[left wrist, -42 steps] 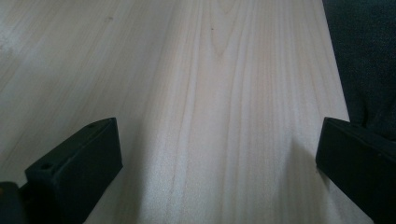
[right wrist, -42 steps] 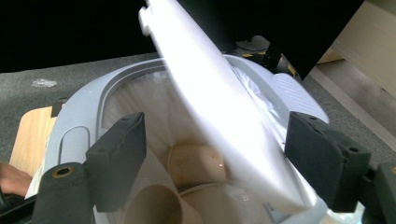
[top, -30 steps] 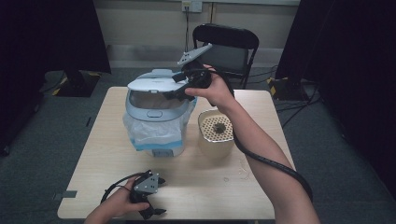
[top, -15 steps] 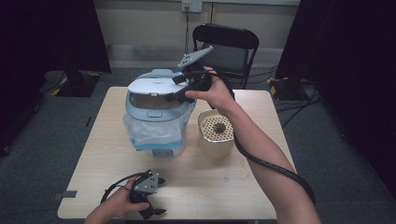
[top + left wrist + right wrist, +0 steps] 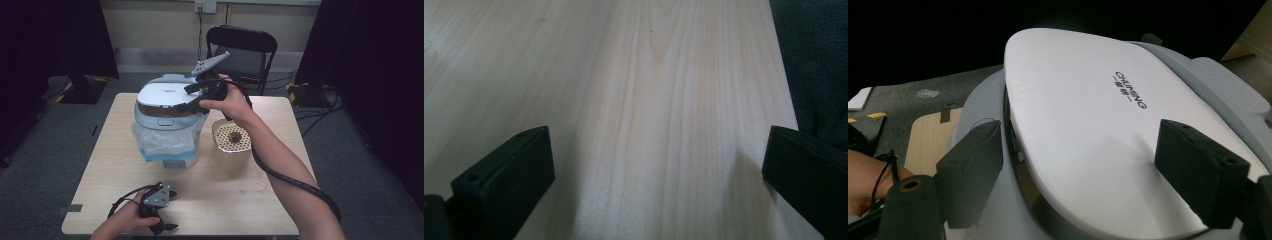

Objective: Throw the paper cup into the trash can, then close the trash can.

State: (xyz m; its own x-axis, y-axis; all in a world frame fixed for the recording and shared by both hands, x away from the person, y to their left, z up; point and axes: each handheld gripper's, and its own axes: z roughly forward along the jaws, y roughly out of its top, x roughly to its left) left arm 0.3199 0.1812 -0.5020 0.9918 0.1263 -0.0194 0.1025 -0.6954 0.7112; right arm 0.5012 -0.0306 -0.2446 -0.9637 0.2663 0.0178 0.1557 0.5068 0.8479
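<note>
White-lidded appliance [image 5: 167, 117] stood at the bench [image 5: 115, 150] centre in the high view, right gripper [image 5: 192, 100] at its 2 o'clock edge. Left gripper [image 5: 649, 195] view: fingers released over bare wood. Right gripper view: fingers [image 5: 973, 165] just widening, straddling the lid [image 5: 1088, 130], not pressing.

1 bin [image 5: 167, 117], 1 beige container [image 5: 231, 146], 1 chair [image 5: 242, 50], 2 grippers.
</note>
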